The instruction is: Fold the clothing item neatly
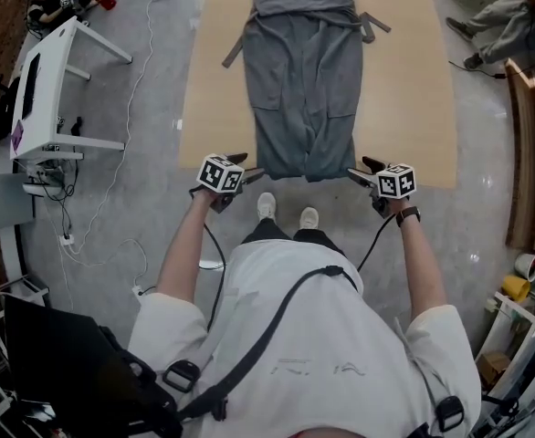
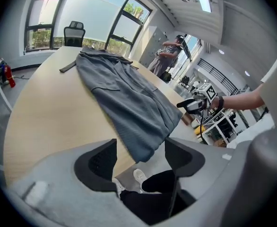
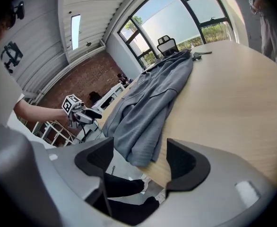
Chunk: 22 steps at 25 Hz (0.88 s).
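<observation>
A grey garment [image 1: 302,71] lies lengthwise on the light wooden table [image 1: 414,89], its near hem hanging slightly over the front edge. In the head view my left gripper [image 1: 254,173] hovers just off the hem's left corner and my right gripper [image 1: 354,173] just off its right corner. Both are open with nothing between the jaws. The left gripper view shows the garment's [image 2: 129,103] hem just beyond the open jaws, and the right gripper [image 2: 183,104] across from it. The right gripper view shows the hem [image 3: 141,143] ahead of its spread jaws and the left gripper [image 3: 95,112] opposite.
A white desk [image 1: 53,89] with cables stands at the left on the grey floor. Wooden boards [image 1: 528,153] lean at the right. A seated person [image 1: 500,16] is at the far right corner. My shoes [image 1: 286,213] stand just below the table's front edge.
</observation>
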Each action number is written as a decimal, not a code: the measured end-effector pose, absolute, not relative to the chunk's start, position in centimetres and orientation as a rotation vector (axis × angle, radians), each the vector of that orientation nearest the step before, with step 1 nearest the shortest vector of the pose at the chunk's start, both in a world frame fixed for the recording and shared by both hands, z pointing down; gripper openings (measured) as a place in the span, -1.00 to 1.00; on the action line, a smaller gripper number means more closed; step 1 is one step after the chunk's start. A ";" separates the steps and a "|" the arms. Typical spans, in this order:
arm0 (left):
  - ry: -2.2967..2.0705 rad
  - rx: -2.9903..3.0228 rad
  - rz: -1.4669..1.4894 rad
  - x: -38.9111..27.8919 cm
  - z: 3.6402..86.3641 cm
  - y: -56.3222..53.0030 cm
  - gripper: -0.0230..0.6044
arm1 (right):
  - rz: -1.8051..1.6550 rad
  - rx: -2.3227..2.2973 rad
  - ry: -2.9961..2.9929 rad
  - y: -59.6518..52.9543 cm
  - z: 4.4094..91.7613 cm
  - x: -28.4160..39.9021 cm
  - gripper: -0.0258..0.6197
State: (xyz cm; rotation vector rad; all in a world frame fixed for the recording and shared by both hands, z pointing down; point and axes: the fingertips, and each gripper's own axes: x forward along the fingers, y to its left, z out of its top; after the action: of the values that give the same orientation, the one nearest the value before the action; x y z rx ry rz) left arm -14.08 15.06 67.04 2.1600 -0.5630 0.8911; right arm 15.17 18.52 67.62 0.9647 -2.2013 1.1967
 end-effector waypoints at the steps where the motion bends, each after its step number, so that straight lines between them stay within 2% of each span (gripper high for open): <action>1: -0.574 2.153 0.873 -13.8 67.2 14.8 0.13 | 1.205 0.966 -2.193 18.4 67.9 14.9 0.17; 7: -0.534 2.083 0.934 -12.0 70.0 15.7 0.11 | 1.214 0.987 -2.118 17.7 69.7 13.7 0.16; 9: -0.541 2.066 0.951 -11.7 70.7 15.8 0.11 | 1.156 1.006 -2.079 17.7 70.3 13.5 0.09; 14: -0.572 2.064 0.959 -11.5 71.1 15.7 0.10 | 1.111 1.100 -2.045 17.5 70.7 13.0 0.09; 15: -0.578 2.067 0.966 -11.5 71.1 15.7 0.09 | 1.106 1.095 -2.049 17.7 70.6 12.6 0.03; 16: -0.585 2.069 0.971 -11.4 71.0 15.8 0.09 | 1.095 1.095 -2.048 17.9 70.7 12.3 0.07; 22: -0.666 2.083 1.012 -10.9 70.7 15.8 -0.03 | 1.051 1.152 -2.015 17.8 71.0 11.8 0.02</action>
State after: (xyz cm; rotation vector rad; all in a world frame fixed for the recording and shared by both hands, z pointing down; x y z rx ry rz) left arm -10.92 15.81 70.68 2.0830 -0.6662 1.0122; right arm 11.77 17.81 71.02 1.1523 -2.0151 1.0512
